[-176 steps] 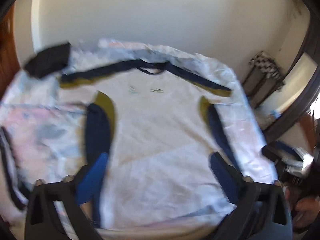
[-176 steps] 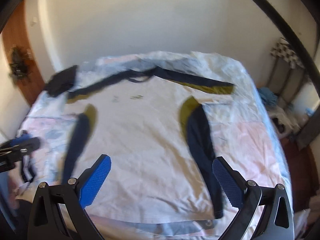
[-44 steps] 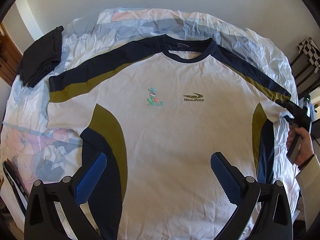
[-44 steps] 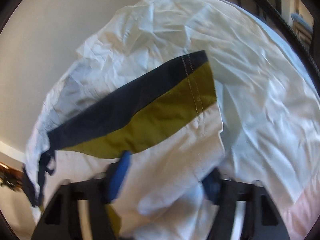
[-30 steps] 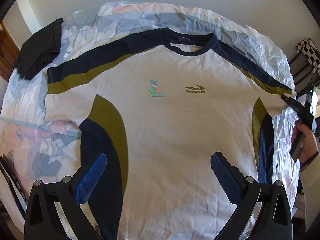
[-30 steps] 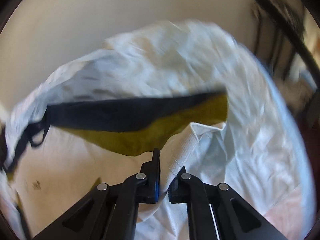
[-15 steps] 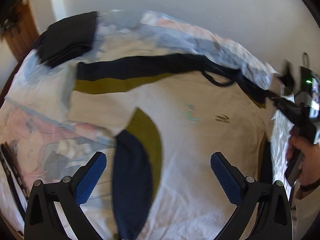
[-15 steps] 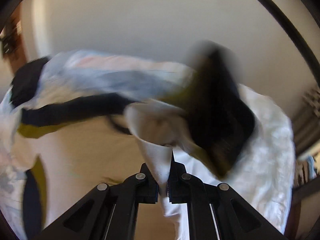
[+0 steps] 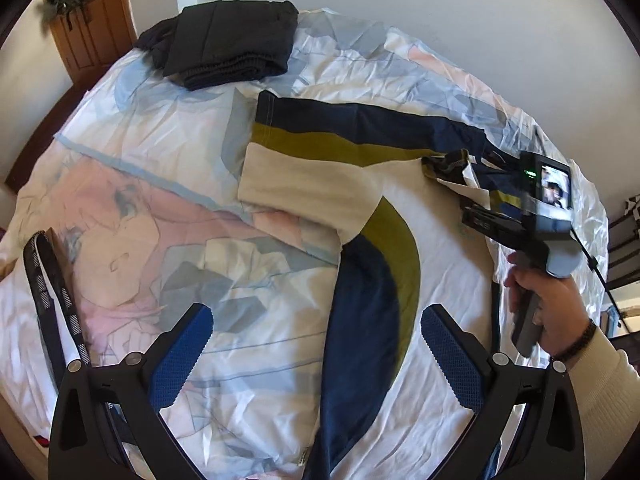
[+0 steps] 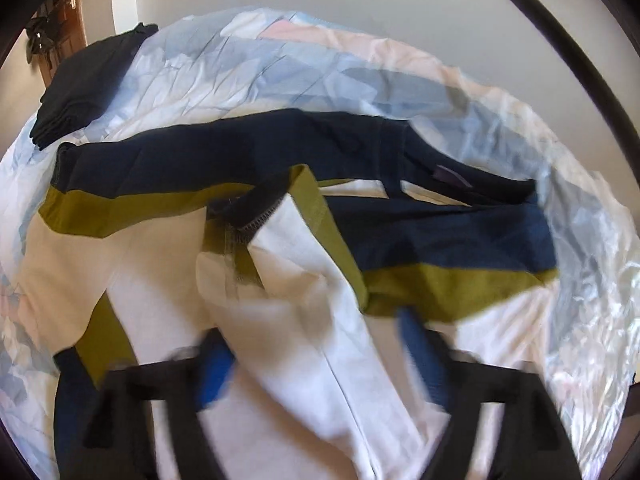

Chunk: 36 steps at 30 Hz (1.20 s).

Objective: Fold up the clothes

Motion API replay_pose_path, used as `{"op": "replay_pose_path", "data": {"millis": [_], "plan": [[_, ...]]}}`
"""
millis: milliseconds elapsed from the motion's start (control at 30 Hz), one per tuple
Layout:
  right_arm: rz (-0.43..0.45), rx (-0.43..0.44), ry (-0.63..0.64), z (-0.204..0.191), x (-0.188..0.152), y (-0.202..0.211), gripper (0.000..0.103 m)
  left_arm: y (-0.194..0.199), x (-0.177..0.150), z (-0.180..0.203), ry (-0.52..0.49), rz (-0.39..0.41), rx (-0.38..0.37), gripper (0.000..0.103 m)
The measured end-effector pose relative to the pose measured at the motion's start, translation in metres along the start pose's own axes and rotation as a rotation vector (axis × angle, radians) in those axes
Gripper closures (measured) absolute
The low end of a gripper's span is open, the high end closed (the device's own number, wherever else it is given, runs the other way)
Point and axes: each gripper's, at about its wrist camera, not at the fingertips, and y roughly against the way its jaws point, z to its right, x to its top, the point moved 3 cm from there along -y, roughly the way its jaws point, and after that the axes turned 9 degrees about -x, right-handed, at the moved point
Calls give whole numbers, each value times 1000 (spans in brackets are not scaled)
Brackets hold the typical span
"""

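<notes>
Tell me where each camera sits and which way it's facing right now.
Left wrist: on the left gripper, looking down over the bed at the shirt; its open jaws, the right gripper and hand show.
Right wrist: on the right gripper, close above the folded-over sleeve; jaws just opened.
Shared: shirt, bed, black clothes.

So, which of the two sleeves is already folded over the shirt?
The right sleeve, lying across the chest near the right gripper; the left sleeve lies flat on the sheet.
</notes>
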Motion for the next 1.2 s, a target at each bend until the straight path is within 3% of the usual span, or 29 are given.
{"op": "replay_pose_path", "data": {"millis": [100, 200, 300, 433, 533, 633, 733, 800, 833, 967, 1033, 1067, 1133, 1200], "plan": [[44, 123, -60, 27, -16, 51, 3, 2, -7, 2, -30, -5, -37, 0], [51, 141, -67, 61, -42, 109, 0, 1, -11, 6, -40, -28, -77, 0], [-14, 62, -41, 95, -83, 153, 0, 2, -9, 15, -57, -56, -138, 0], [-81, -36, -54, 118, -146, 206, 0, 5, -4, 43, -192, -45, -202, 0], [-129, -116, -138, 117, -196, 244, 0, 1, -5, 71, -291, -61, -291, 0], [-146, -137, -241, 97, -244, 270, 0, -10, -27, 101, -430, -105, -336, 0], [-159, -120, -261, 65, -290, 268, 1, -20, -59, 110, -493, -155, -357, 0], [-186, -95, -283, 51, -319, 257, 14, -28, -82, 107, -487, -191, -354, 0], [-205, -73, -305, 46, -334, 251, 19, -32, -95, 105, -471, -213, -354, 0], [-213, 13, -410, 47, -382, 231, 22, -47, -130, 102, -491, -258, -303, 0], [-155, 8, -420, 52, -393, 223, 22, -56, -143, 107, -516, -264, -272, 0], [-166, -6, -405, 56, -394, 212, 20, -60, -148, 110, -529, -264, -259, 0], [-202, 74, -425, 62, -395, 187, 31, -66, -154, 118, -557, -248, -229, 0], [-176, 156, -492, 69, -397, 172, 34, -68, -154, 127, -572, -237, -196, 0]]}}
